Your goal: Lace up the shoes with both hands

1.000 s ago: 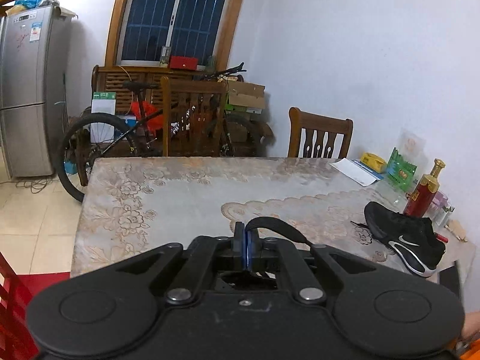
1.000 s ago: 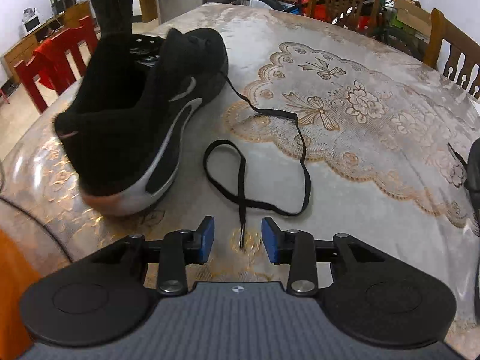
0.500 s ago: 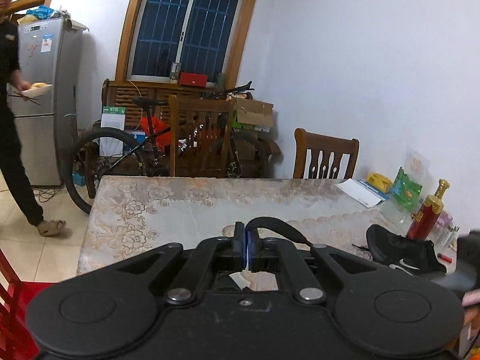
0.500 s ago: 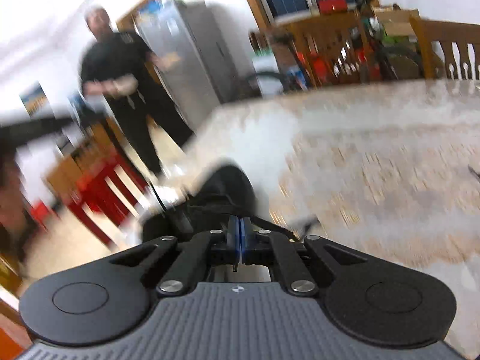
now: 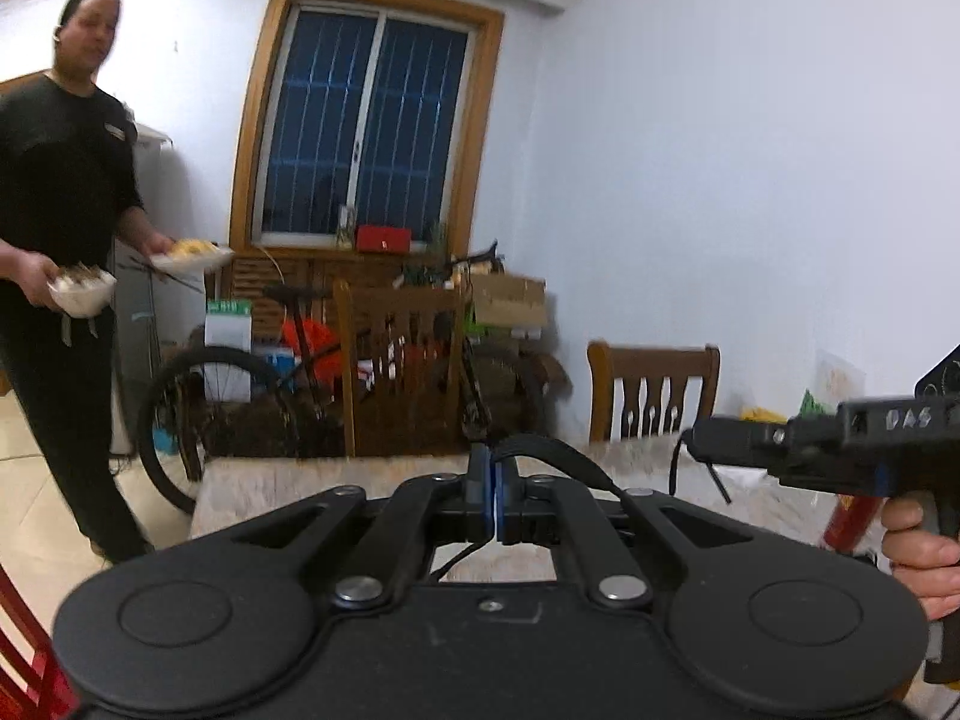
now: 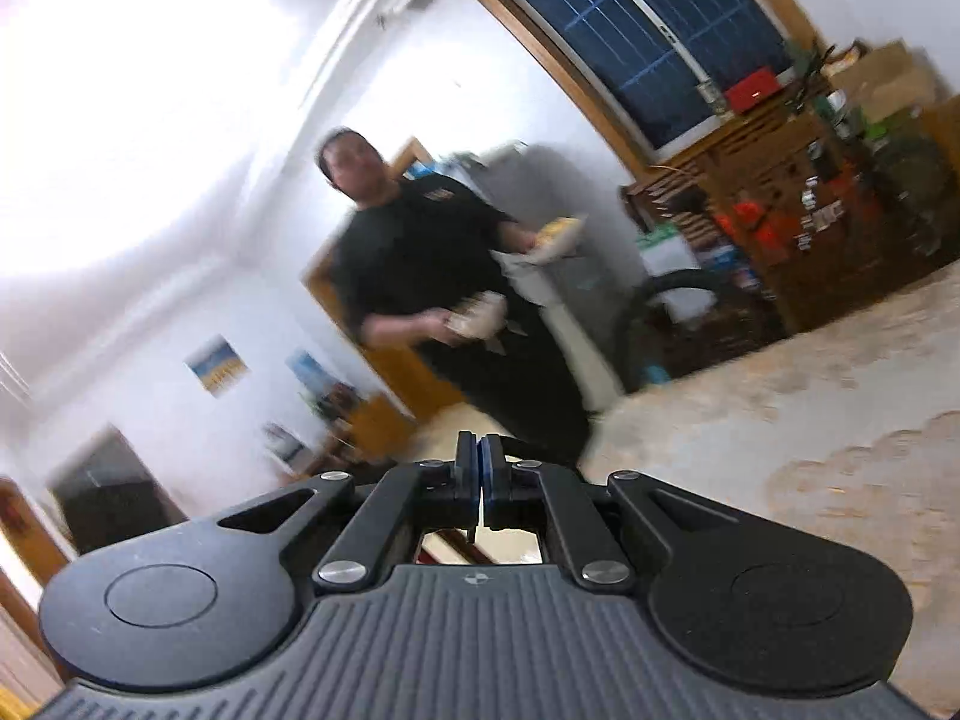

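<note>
My left gripper (image 5: 493, 492) is shut on a flat black shoelace (image 5: 555, 447), which arcs out of the blue pads toward the right. My right gripper (image 6: 480, 480) is shut as well, and a thin lace tip (image 6: 471, 531) hangs below its pads. In the left wrist view the right gripper (image 5: 690, 447) comes in from the right, held by a hand (image 5: 915, 546), with lace strands (image 5: 675, 471) dangling from its tip. Both grippers are raised above the patterned table (image 5: 270, 480). No shoe shows in either view.
A person in black (image 5: 60, 192) carrying two bowls of food stands close to the table's left side, also in the right wrist view as the person (image 6: 432, 264). Wooden chairs (image 5: 654, 390), a bicycle (image 5: 240, 396) and a red bottle (image 5: 846, 522) sit beyond.
The right gripper shut on the lace end that lay on the table, then rose and tipped up, so the shoe left its view. The left gripper rose too. The person walked closer.
</note>
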A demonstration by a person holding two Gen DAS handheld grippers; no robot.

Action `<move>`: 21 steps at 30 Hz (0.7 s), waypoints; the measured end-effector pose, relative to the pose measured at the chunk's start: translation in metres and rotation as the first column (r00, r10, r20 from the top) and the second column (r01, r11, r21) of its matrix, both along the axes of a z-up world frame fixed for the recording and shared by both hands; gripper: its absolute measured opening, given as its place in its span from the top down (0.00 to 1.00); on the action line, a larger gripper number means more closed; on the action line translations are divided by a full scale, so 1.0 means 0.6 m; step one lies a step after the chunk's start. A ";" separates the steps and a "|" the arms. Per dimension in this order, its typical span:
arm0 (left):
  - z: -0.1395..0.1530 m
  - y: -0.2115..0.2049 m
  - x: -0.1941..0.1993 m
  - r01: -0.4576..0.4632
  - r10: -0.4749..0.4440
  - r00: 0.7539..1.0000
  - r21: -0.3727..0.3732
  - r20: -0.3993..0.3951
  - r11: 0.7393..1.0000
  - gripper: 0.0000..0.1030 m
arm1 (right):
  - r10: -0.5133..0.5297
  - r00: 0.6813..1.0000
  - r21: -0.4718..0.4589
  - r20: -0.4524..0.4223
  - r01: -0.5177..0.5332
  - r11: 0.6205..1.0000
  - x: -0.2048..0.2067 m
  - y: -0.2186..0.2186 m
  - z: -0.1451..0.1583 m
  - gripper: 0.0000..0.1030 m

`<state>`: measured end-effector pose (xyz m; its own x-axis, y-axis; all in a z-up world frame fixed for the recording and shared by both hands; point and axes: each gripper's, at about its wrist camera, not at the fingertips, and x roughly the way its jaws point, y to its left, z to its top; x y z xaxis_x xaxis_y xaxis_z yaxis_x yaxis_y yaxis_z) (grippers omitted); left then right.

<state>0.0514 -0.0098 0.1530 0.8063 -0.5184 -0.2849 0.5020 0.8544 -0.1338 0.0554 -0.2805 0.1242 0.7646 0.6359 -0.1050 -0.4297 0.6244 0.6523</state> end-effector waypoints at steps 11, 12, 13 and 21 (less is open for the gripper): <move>0.047 0.025 0.027 -0.009 0.000 0.999 -0.251 -0.037 0.968 0.99 | 0.116 0.993 0.274 0.005 -0.112 0.955 0.038 -0.012 0.058 0.98; 0.052 0.026 0.027 -0.010 0.002 1.000 -0.258 -0.031 0.966 0.99 | 0.124 0.992 0.296 0.004 -0.120 0.948 0.041 -0.010 0.059 0.98; 0.056 0.027 0.026 -0.008 0.002 1.000 -0.267 -0.023 0.964 0.99 | 0.130 0.992 0.312 0.007 -0.125 0.942 0.043 -0.008 0.062 0.98; 0.073 0.036 0.011 0.000 0.006 1.000 -0.280 0.020 0.960 0.99 | 0.149 0.987 0.365 0.051 -0.158 0.918 0.055 0.015 0.105 0.98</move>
<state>0.0582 0.0117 0.1965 0.8120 -0.5729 -0.1117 0.5051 0.7855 -0.3577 0.0881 -0.2716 0.1869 0.6539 0.7365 0.1733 -0.5179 0.2687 0.8122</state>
